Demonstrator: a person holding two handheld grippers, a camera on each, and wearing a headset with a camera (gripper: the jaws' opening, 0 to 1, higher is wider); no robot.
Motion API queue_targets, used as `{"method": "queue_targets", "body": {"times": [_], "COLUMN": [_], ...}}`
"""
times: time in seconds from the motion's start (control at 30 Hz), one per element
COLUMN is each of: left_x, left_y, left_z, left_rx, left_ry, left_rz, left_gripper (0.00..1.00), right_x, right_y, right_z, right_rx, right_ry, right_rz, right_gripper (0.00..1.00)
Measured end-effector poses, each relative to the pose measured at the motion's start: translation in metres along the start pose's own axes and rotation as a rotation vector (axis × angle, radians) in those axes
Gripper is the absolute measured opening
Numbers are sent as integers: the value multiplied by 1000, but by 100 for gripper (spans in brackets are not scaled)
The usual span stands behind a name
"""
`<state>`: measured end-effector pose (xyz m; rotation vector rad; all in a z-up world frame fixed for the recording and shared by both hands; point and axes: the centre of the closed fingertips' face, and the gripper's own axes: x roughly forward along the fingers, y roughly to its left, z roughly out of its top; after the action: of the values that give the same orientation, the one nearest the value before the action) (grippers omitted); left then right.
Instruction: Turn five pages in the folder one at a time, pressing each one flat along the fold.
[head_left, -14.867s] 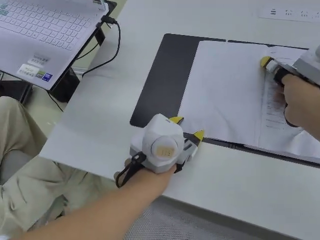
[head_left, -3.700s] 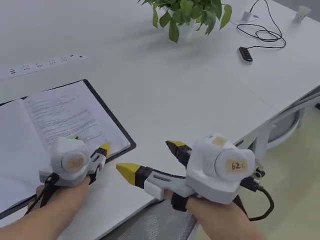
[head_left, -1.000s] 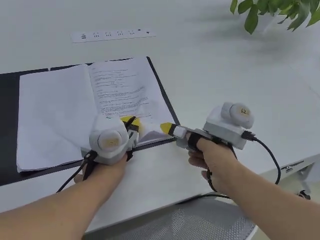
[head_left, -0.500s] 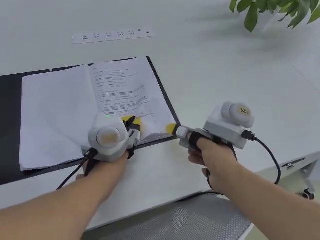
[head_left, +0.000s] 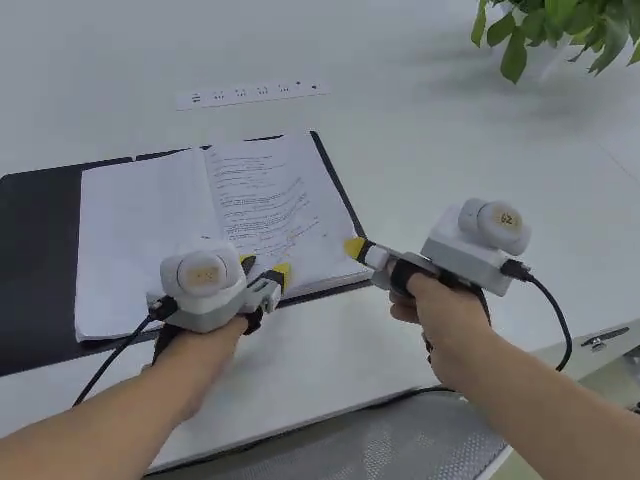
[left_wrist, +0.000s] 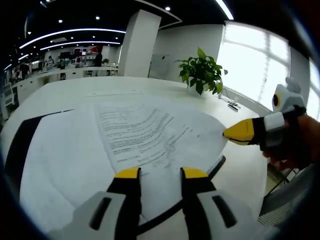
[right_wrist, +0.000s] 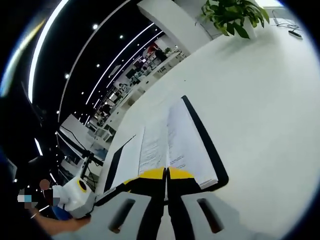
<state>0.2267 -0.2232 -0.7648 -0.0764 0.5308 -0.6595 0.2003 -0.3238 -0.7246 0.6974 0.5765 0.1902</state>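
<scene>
The folder (head_left: 40, 200) lies open on the white table, black cover under white pages, with a printed page (head_left: 270, 205) on its right side. My left gripper (head_left: 266, 270) sits open at the folder's near edge. Its yellow tips (left_wrist: 128, 173) hover just above the lower part of the printed page (left_wrist: 145, 135), with nothing between them. My right gripper (head_left: 354, 247) is shut, and its yellow point touches or nearly touches the right edge of the pages. In the right gripper view the shut gripper (right_wrist: 165, 174) points at the folder's (right_wrist: 207, 150) near corner. I cannot tell whether paper is pinched.
A white power strip (head_left: 250, 92) lies beyond the folder. A potted plant (head_left: 560, 30) stands at the far right. Cables trail from both grippers over the table's near edge (head_left: 330, 400). Bare white tabletop (head_left: 450, 150) stretches to the right of the folder.
The head view has shifted a little. My left gripper has drawn back toward the folder's near edge. My right gripper's tip has risen slightly at the pages' right edge.
</scene>
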Motion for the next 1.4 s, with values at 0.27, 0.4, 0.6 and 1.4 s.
{"method": "queue_targets", "body": {"times": [0.27,0.4,0.6,1.4], "left_x": [-46,-64,-94,-191], "left_y": [23,30,40,109], "left_z": [11,17,22,30], "left_rx": [36,58,82,-40], "left_ry": [-17,-33,-47,-125], "left_rz": [43,57,78,219], "left_gripper": [36,38,40,38], "right_x": [-8,-12,-13,49], "right_y": [35,51,75,198], "right_z": [6,9,12,-58], "right_rx": [0,12,24,-134], "right_ry": [-39,-59,-70,123], "right_rz": [71,106,157,340], "right_gripper": [0,0,0,0]}}
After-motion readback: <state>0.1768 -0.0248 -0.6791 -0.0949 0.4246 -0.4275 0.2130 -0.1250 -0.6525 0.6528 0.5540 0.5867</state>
